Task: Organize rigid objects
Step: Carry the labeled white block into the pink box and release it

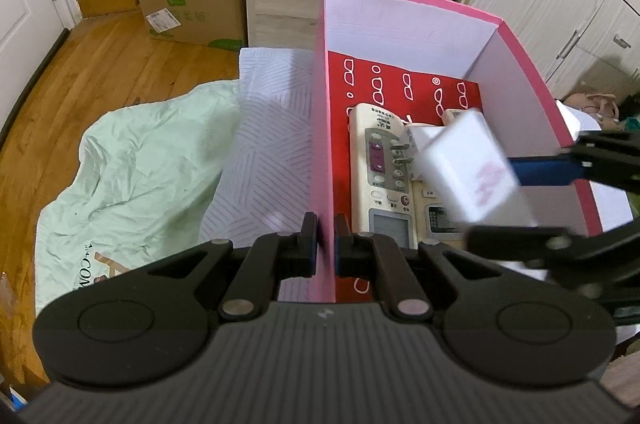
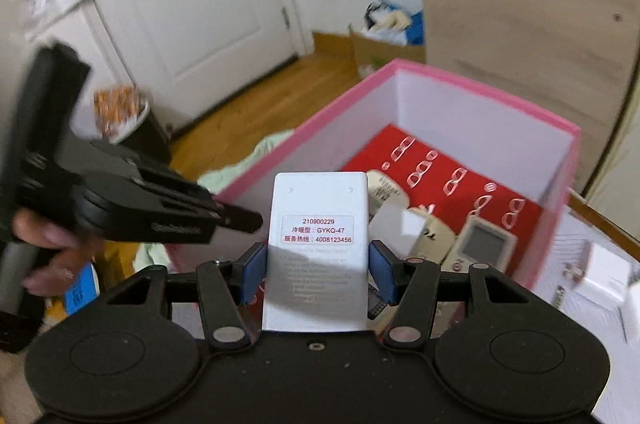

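Your left gripper is clamped nearly shut on the near side wall of the pink box, one finger outside and one inside, steadying it on the bed. Your right gripper holds a white remote by its long edges, label side facing the camera, both blue pads pressed against it at a middling width; the remote is carried in the air over the near part of the box, above what already lies inside. On the red patterned floor of the box I note a cream remote with purple buttons, a white plug adapter lying across it with prongs exposed, and at least one further remote with a small screen. The risks from here, in my judgement: the grip takes only the lower half of the remote, so a quick tilt could let it pivot or slip between the pads. Released from this height, it would land on the adapter's prongs or the screens below and may bounce or scuff. The box is light card held by one thin wall; a knock from the right hand could twist it or crease that wall. The two grippers are close together, so crossing paths risks a collision.
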### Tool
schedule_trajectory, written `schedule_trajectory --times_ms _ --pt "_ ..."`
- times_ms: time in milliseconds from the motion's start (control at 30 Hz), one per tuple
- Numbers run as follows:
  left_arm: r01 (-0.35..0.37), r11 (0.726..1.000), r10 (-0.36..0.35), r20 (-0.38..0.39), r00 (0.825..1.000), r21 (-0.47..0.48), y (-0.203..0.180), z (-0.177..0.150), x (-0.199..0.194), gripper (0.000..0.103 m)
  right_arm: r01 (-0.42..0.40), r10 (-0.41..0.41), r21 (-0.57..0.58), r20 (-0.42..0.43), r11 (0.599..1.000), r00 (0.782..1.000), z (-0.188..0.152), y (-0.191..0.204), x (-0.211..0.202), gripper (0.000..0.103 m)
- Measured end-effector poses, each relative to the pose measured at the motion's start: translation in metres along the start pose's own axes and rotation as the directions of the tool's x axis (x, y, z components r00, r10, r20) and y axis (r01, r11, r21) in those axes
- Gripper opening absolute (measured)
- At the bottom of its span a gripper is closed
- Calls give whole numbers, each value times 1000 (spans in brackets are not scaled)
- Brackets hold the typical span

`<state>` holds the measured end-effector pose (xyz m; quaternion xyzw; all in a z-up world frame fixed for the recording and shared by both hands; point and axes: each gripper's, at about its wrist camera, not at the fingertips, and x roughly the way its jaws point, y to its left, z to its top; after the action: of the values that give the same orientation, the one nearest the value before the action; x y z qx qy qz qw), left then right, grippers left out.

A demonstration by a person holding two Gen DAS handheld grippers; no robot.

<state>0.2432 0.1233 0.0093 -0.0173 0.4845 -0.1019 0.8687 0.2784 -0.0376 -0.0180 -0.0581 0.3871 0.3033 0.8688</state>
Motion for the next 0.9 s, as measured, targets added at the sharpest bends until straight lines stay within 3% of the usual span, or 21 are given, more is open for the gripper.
schedule_trajectory --times_ms 233,433,600,900 --pt "13 1000 -13 4 1000 2 3 -2 -1 7 19 -30 -140 -77 990 997 2 11 26 61" --pt "19 1000 -19 2 1000 -6 4 -1 -1 7 1 -11 -78 -137 997 990 10 8 44 61" --pt "16 1000 -16 8 1000 9 3 -2 -2 7 81 -85 -73 -53 994 995 13 4 24 67" --pt "-20 998 19 24 1000 56 -6 -3 -3 7 121 -123 34 82 992 989 7 -18 -51 68"
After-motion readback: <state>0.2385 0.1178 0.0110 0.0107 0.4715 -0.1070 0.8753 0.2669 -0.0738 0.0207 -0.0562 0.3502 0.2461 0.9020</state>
